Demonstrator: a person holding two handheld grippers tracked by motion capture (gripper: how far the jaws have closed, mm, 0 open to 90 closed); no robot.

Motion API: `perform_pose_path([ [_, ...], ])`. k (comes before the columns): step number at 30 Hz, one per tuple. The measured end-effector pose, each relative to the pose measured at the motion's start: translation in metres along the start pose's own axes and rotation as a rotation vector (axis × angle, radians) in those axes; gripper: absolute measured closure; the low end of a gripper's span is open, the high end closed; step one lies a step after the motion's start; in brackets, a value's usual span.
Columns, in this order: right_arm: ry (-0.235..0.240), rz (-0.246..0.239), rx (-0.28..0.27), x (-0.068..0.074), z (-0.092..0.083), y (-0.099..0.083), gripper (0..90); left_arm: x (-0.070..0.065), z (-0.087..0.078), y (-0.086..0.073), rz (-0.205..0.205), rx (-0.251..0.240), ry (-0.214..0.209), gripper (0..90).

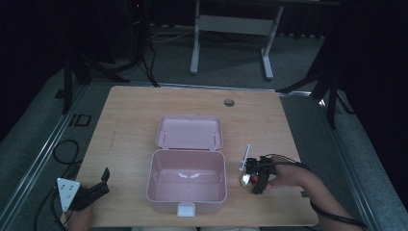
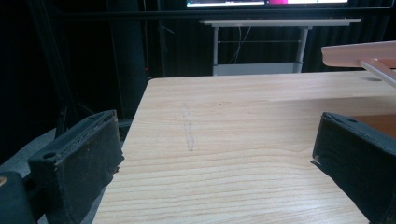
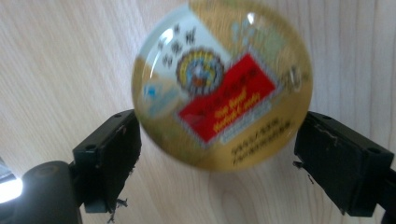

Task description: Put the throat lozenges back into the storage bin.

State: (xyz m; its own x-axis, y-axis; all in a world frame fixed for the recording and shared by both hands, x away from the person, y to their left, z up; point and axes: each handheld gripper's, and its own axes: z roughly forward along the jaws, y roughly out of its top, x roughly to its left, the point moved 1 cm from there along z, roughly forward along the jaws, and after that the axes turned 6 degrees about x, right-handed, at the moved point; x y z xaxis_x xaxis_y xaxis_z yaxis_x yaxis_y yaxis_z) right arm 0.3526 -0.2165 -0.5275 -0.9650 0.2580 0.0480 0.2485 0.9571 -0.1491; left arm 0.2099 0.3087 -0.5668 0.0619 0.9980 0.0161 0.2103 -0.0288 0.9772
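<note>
- Light wooden table (image 1: pixel 130 120) seen from above, in a dark room with grey floor around it.
- Open pink lunch box (image 1: pixel 186 180) at the table's centre near the front edge, inside bare, a white latch (image 1: pixel 186 209) on its front wall.
- Pink lid (image 1: pixel 189 131) hinged back, lying flat on the table just behind the box.
- Left gripper (image 1: pixel 102 180) at the front left corner of the table, well apart from the box, a grey three-cornered plate (image 1: pixel 68 192) on top; hand barely visible at the bottom edge.
- Left gripper view: two black jaws wide apart over bare wood, nothing between them; edge of the pink lid at upper right.
- Right gripper (image 1: pixel 250 179) just right of the box, held by a right hand (image 1: pixel 287 175), black cable trailing back along the forearm.
- Round domed candy tin (image 3: pixel 222 84) lying on the wood between the right jaws, gold rim, red label, printed text too blurred to read.
- Right jaws spread, one at each side of the tin; touching or a sliver apart, cannot tell; no firm clamp visible.
- Tin in the high view (image 1: pixel 247 180) a small shiny disc beside the box's right wall, outside the box.
- Thin white stick-like object (image 1: pixel 245 157) just behind the right gripper; too small to identify.
- White desk frame (image 1: pixel 231 29) standing on the floor beyond the table.
</note>
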Motion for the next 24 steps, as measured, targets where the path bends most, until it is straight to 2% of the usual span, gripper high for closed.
perform_pose_path([
  [7, 0.002, -0.048, 0.024, 0.000, 0.003, 0.018, 17.2, 0.000, -0.001, 0.000, 0.006, -0.003, -0.002, 1.7],
  [13, 0.006, -0.071, 0.045, 0.001, -0.001, 0.022, 19.9, 0.000, -0.001, 0.000, 0.004, -0.006, 0.002, 1.7],
  [21, 0.025, -0.032, 0.047, 0.004, -0.017, 0.013, 20.0, 0.000, 0.000, 0.000, 0.009, 0.000, 0.001, 1.7],
  [24, 0.019, -0.026, 0.052, 0.007, -0.026, 0.009, 20.0, -0.001, 0.000, 0.000, 0.011, 0.002, 0.002, 1.7],
])
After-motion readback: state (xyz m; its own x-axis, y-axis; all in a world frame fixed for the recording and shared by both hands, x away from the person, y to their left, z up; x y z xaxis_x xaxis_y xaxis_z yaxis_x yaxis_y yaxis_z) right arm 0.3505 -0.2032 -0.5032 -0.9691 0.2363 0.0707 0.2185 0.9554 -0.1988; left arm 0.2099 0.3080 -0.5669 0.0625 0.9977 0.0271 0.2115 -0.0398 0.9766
